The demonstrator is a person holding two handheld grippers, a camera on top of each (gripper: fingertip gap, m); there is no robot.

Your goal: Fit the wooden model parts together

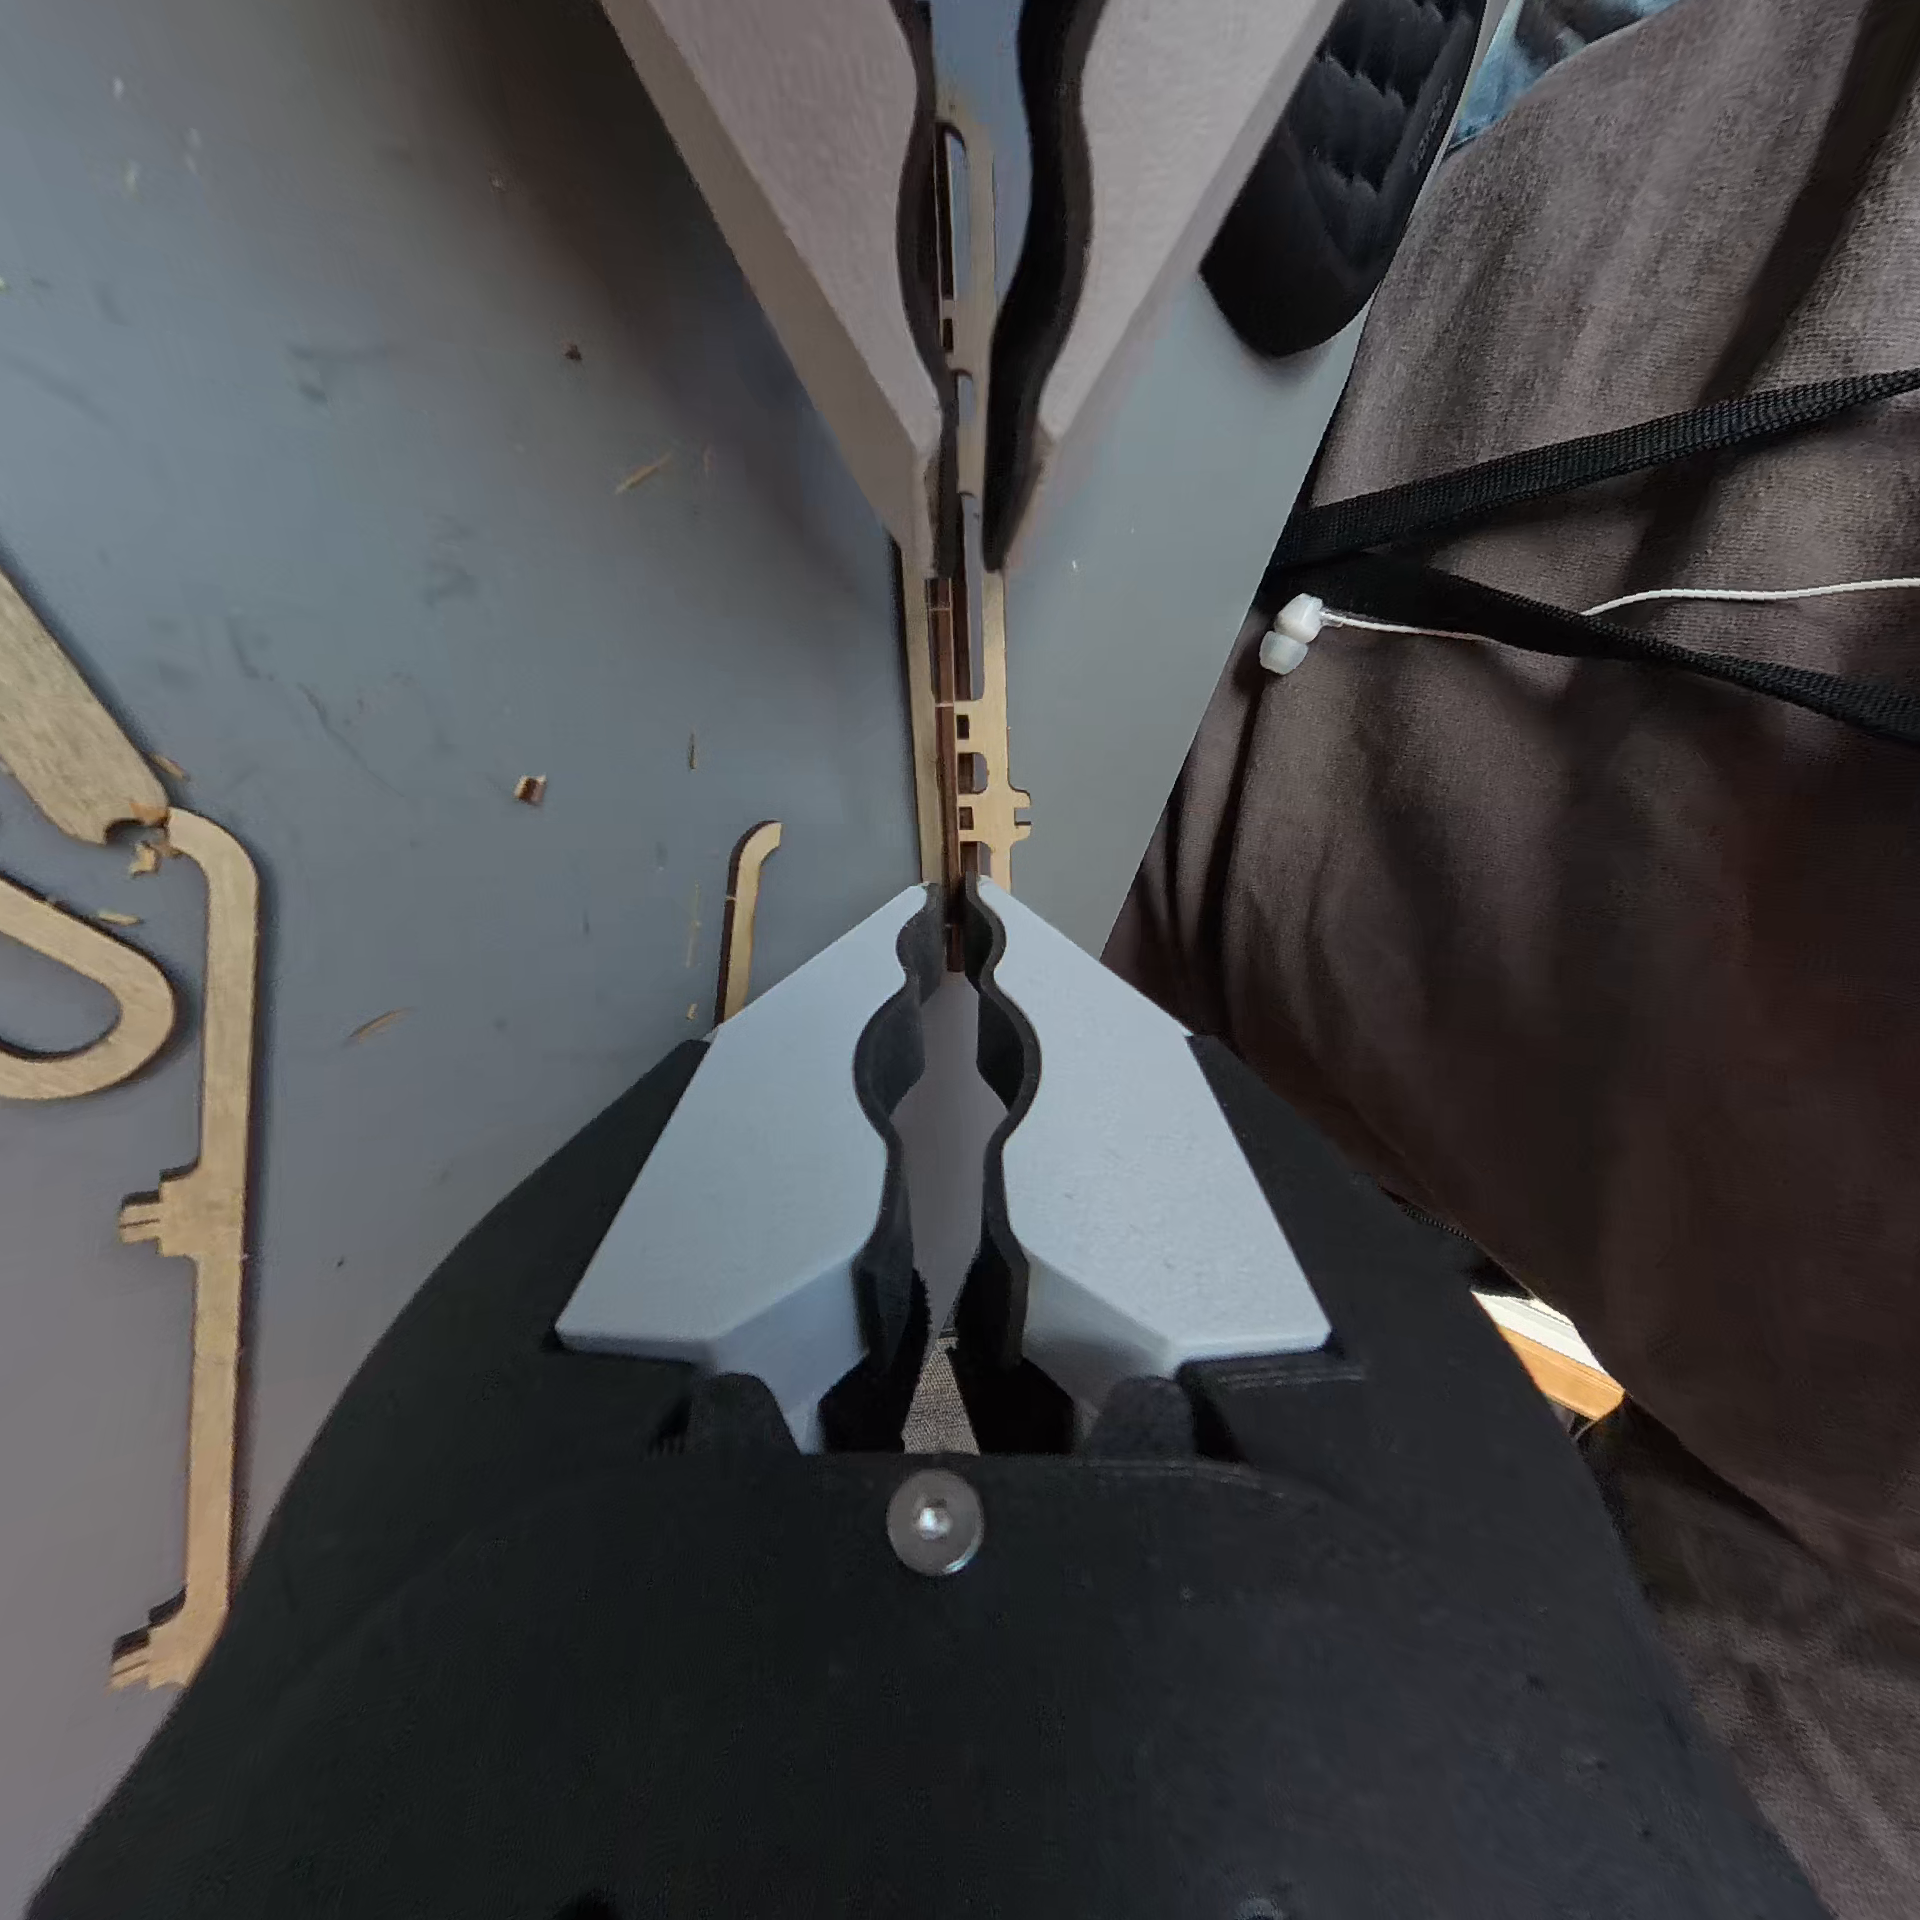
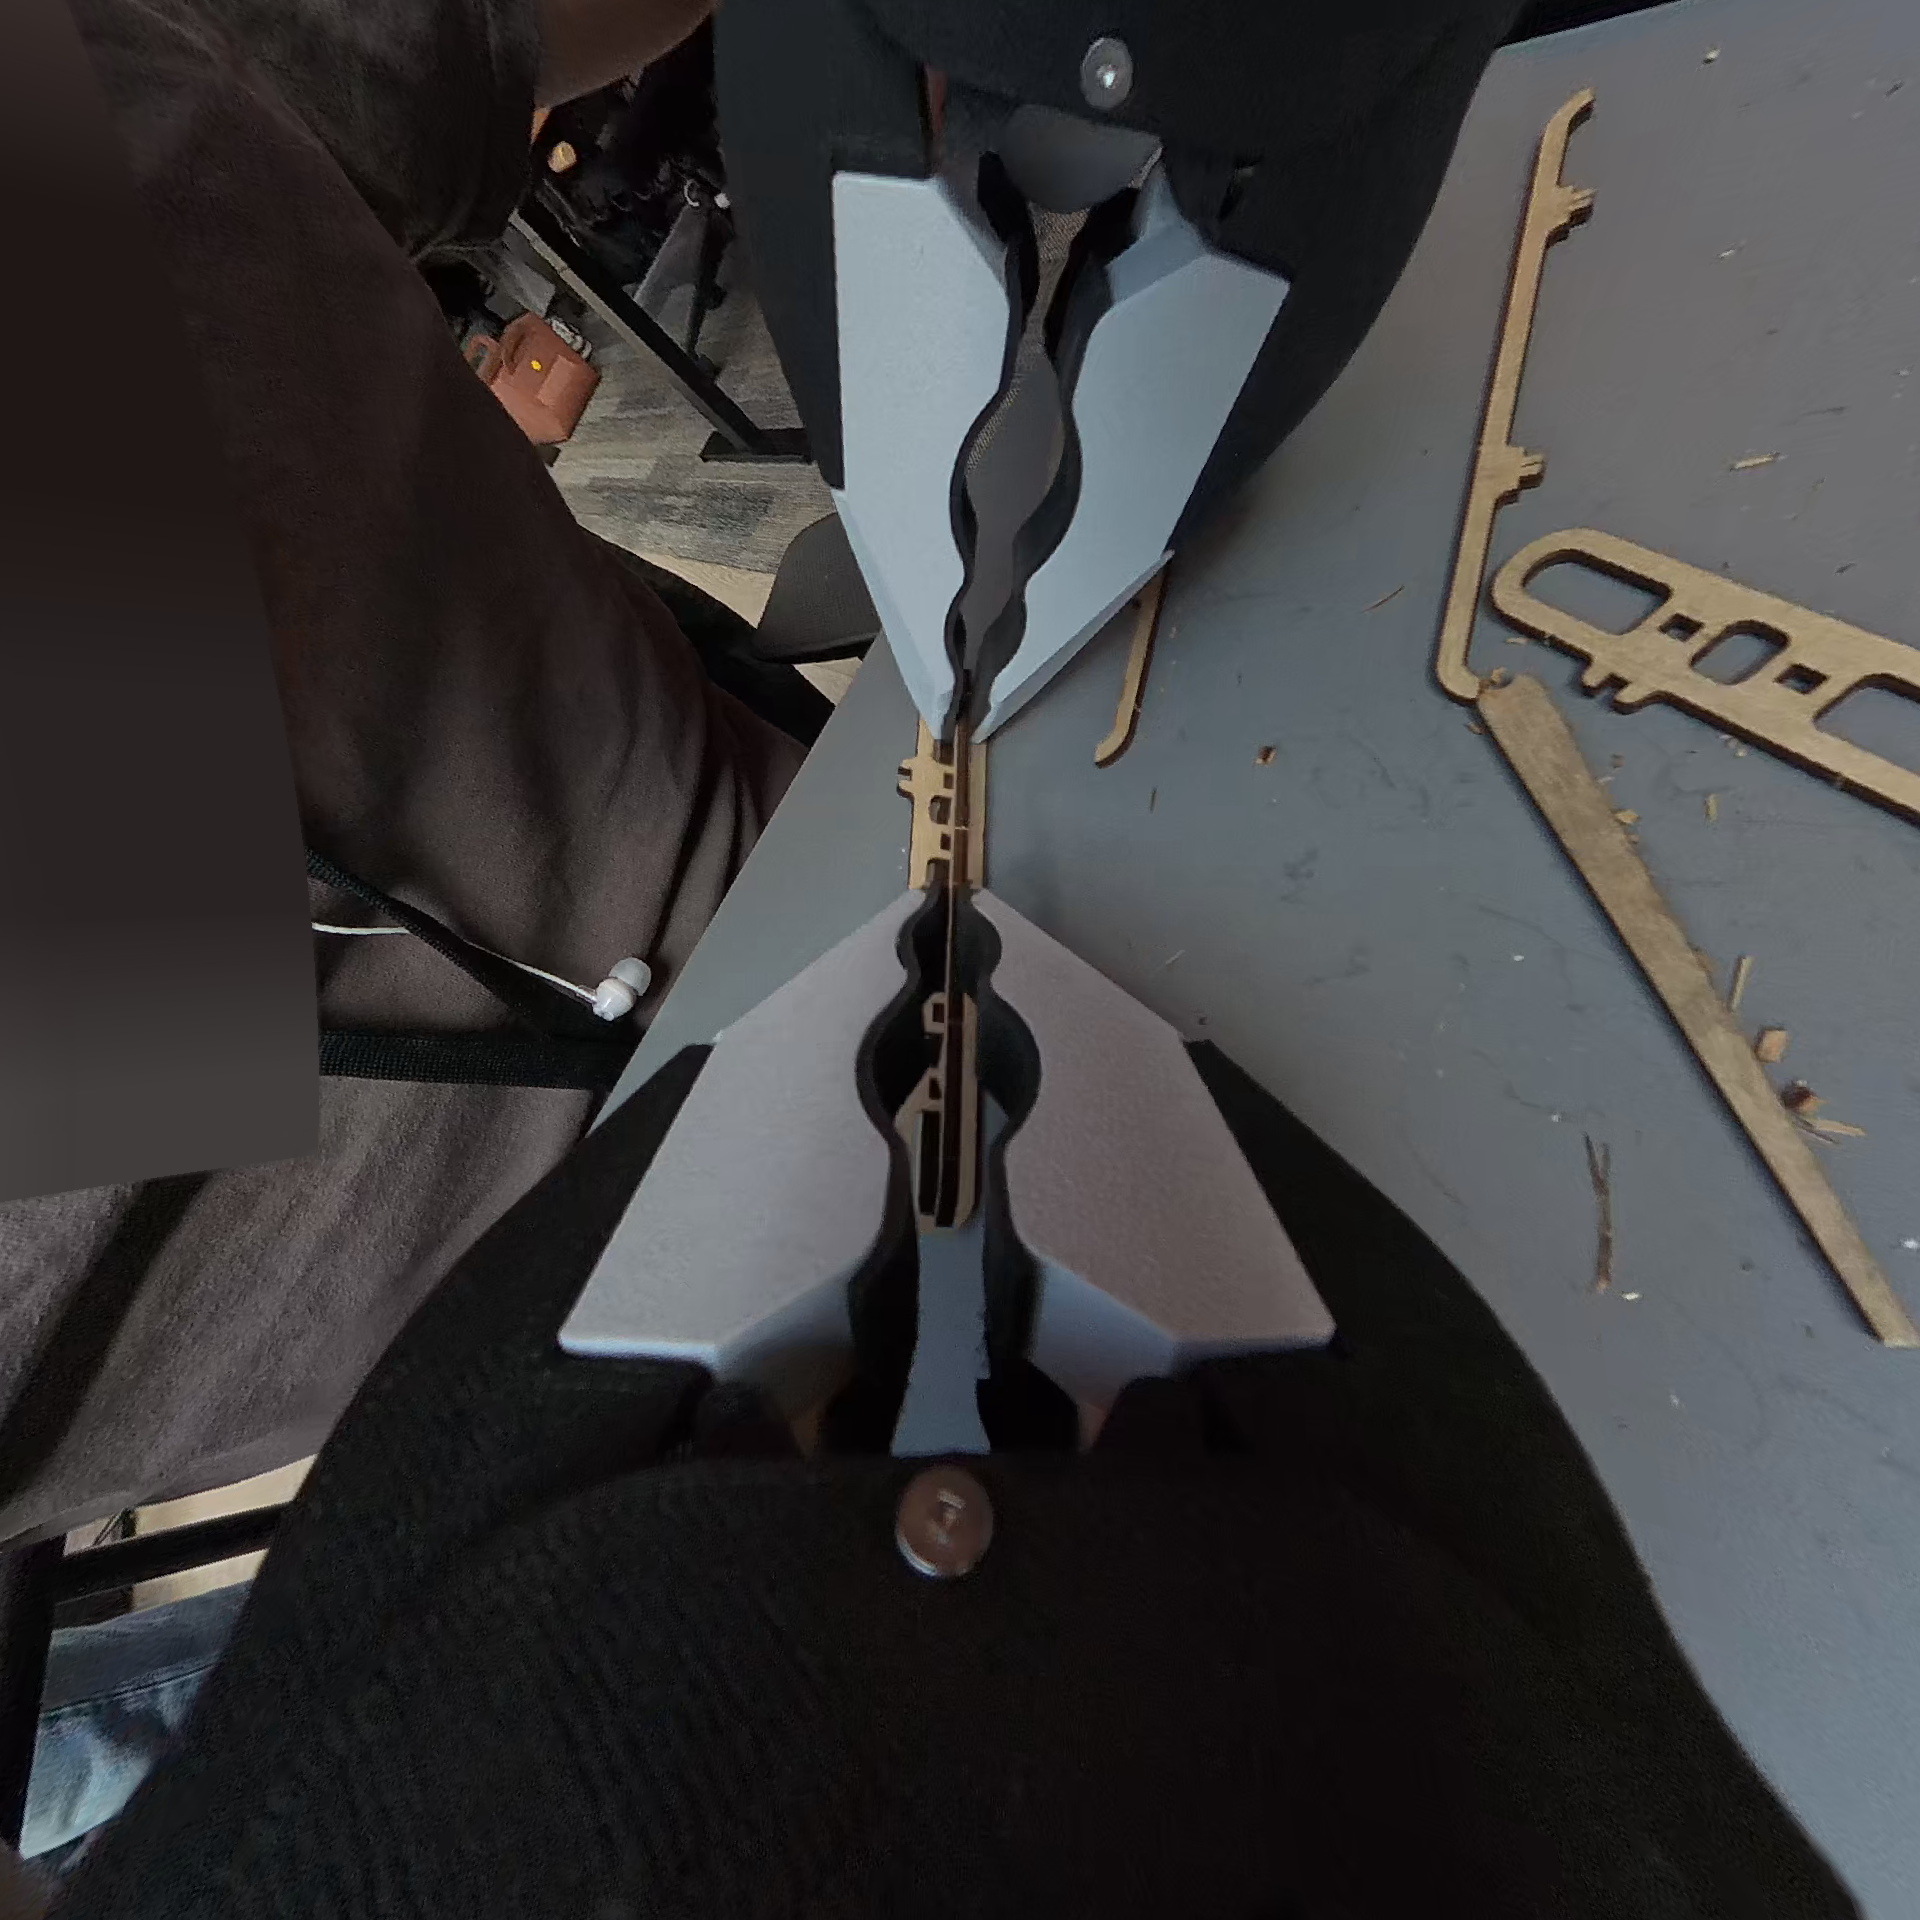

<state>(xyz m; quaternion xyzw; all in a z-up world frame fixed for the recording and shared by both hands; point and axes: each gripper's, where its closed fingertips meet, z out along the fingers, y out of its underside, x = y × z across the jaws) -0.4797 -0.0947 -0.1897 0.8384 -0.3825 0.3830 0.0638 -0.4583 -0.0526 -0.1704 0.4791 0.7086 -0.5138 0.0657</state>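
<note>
Looking close along each gripper's fingers from opposite ends, facing each other, sharing the wooden strip (image 1: 961, 727) and grey table (image 2: 1351, 935).

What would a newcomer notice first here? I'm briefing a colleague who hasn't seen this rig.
First, the two tools meeting tip to tip at centre: the left hand-held gripper and right hand-held gripper each pinch an end of one thin slotted wooden strip above the grey table. Next, the loose wooden cutouts and splinters lying beside them.
</note>
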